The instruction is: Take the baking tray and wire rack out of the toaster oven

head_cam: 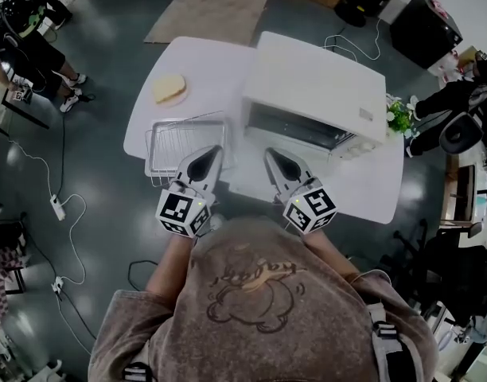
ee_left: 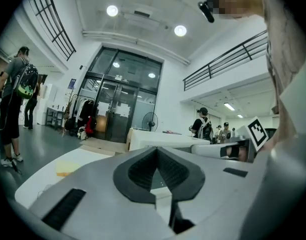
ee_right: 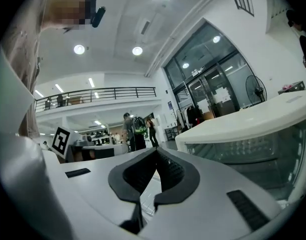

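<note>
Obs.: baking tray [head_cam: 150,164] lies flat on the white table [head_cam: 363,193], just left of the toaster oven [head_cam: 319,82]. Wire rack [head_cam: 180,138] rests on top of the tray, its far edge slightly proud of the tray rim. Both items are outside the oven. Judgement: removal complete or nearly so, with the items stacked to keep one footprint. Oven door appears shut.

Left tongs [head_cam: 215,150] are closed tip to tip w/ nothing between, as the left gripper view [ee_left: 156,150] confirms. The tip overlaps the tray's near right corner in the head view, but contact is not verifiable. Right tongs [head_cam: 269,151] are likewise closed and empty [ee_right: 155,151], aimed at the oven front. Both are held level and close to the person's torso, prob. a rest posture since there is no load to carry.

Pale bread-like slice [head_cam: 170,88] sits at the table's far left, apart from the tray.
</note>
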`<state>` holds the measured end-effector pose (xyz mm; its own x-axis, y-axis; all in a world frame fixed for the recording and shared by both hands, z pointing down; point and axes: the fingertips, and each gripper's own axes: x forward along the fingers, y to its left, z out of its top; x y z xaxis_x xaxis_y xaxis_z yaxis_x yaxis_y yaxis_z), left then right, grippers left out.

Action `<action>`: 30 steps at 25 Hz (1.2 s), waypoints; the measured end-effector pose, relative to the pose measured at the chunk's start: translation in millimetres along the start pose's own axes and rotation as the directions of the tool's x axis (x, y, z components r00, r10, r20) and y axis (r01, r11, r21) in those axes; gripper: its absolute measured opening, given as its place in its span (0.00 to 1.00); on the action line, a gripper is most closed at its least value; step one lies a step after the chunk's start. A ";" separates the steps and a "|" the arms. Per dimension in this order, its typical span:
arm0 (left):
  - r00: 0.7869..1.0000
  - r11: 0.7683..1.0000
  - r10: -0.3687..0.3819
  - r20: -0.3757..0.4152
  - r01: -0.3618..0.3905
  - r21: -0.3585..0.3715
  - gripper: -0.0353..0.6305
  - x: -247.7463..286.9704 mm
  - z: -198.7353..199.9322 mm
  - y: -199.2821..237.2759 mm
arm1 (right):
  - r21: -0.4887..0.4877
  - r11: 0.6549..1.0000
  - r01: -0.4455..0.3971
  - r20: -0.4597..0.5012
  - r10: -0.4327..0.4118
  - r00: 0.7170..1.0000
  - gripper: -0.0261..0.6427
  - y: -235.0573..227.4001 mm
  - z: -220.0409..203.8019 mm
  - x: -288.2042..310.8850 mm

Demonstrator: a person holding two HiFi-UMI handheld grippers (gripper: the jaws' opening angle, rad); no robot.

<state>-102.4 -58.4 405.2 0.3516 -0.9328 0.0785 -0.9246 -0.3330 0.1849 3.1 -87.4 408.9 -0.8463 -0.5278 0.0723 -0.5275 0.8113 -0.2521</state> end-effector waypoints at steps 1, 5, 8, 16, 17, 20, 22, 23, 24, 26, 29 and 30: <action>1.000 1.000 0.003 -0.005 -0.003 -0.003 0.06 0.5 -4.5 1.2 | 0.001 1.000 -0.002 -0.006 0.002 1.000 0.04 -0.1 -4.6 1.5; 1.000 1.000 0.022 -0.014 -0.022 -0.019 0.06 -0.3 -16.8 4.1 | 0.012 1.000 -0.005 -0.026 0.006 1.000 0.04 -0.6 -17.2 4.5; 0.999 0.999 0.034 -0.020 -0.034 -0.025 0.06 -0.6 -22.3 7.3 | 0.021 1.000 -0.001 -0.032 0.002 0.999 0.04 -2.7 -21.7 5.9; 0.998 0.997 0.052 -0.027 -0.054 -0.058 0.06 -7.0 -26.6 11.9 | 0.035 0.999 0.010 -0.036 -0.009 0.999 0.04 -2.6 -26.1 7.0; 0.998 0.996 0.056 -0.027 -0.057 -0.063 0.06 -8.0 -27.1 12.2 | 0.036 0.999 0.010 -0.034 -0.009 0.999 0.04 -1.8 -26.0 6.8; 0.998 0.995 0.061 -0.029 -0.063 -0.073 0.06 -10.1 -28.6 12.3 | 0.035 0.999 0.011 -0.033 -0.010 0.999 0.04 -0.4 -25.4 6.9; 0.998 0.995 0.062 -0.030 -0.064 -0.075 0.06 -10.8 -29.3 12.9 | 0.037 0.999 0.014 -0.033 -0.013 0.999 0.04 -0.9 -25.1 8.0; 0.998 0.995 0.063 -0.030 -0.065 -0.077 0.06 -11.3 -29.5 13.2 | 0.037 0.999 0.015 -0.032 -0.014 0.999 0.04 -1.1 -24.9 8.6; 0.997 0.995 0.065 -0.030 -0.067 -0.079 0.06 -11.9 -29.7 13.7 | 0.037 0.999 0.014 -0.032 -0.013 0.999 0.04 -0.9 -24.7 9.1; 0.997 0.994 0.069 -0.031 -0.071 -0.081 0.06 -13.4 -29.9 14.8 | 0.036 0.999 0.012 -0.031 -0.011 0.999 0.04 0.0 -24.4 9.9; 0.997 0.993 0.075 -0.031 -0.078 -0.087 0.06 -16.4 -29.7 16.3 | 0.039 0.999 0.011 -0.036 -0.009 0.999 0.04 2.4 -25.9 10.6; 0.997 0.993 0.077 -0.031 -0.079 -0.089 0.06 -17.4 -29.9 16.6 | 0.040 0.999 0.009 -0.038 -0.008 0.999 0.04 3.4 -26.5 10.8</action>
<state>-119.5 -43.6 436.2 0.2841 -0.9509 0.1232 -0.9329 -0.2444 0.2644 -9.9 -83.7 434.4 -0.8442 -0.5245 0.1105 -0.5321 0.7956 -0.2896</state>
